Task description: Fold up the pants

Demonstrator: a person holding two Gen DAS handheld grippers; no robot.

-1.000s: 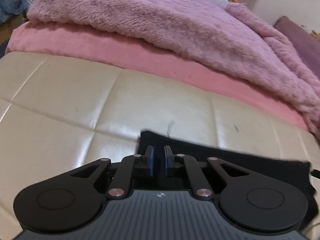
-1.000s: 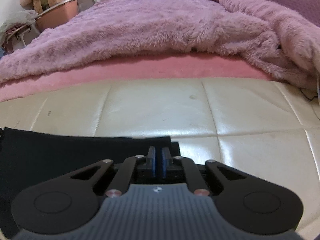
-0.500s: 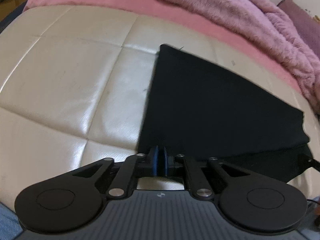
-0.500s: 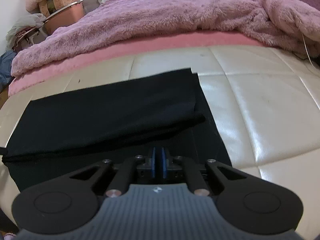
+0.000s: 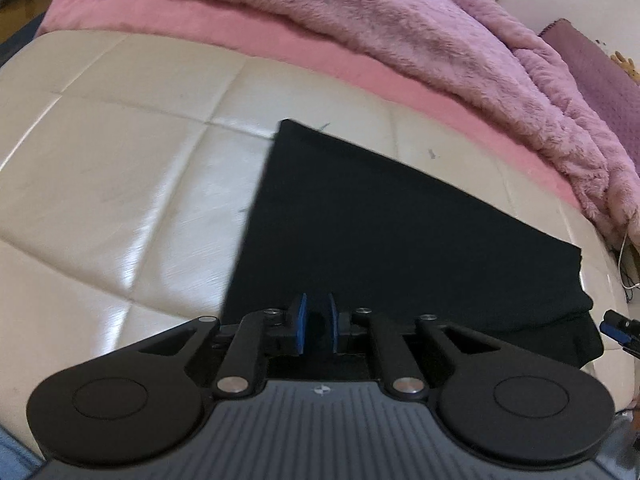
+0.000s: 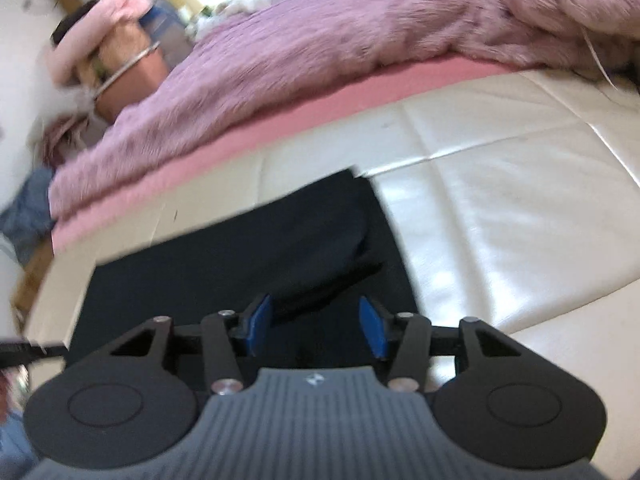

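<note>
The black pants [image 5: 400, 232] lie folded flat on the cream quilted surface [image 5: 120, 184], with a second layer showing along their right edge. My left gripper [image 5: 317, 322] sits at their near edge; its blue pads stand a narrow gap apart with dark cloth between them, and the jaws are starting to open. In the right wrist view the pants [image 6: 240, 256] stretch away to the left. My right gripper [image 6: 316, 320] hovers over their near right corner, its jaws opening wide, with cloth below the pads but not pinched.
A fluffy mauve blanket [image 5: 360, 20] over a pink sheet [image 5: 280, 44] borders the far side of the cream surface [image 6: 500, 220]. Bags and clutter [image 6: 120, 64] stand at the far left. The right view is motion-blurred.
Both grippers pulled back toward me, laying the folded pants flat. The right gripper, shut before, now stands wide open and has rolled. The left pads have parted slightly.
</note>
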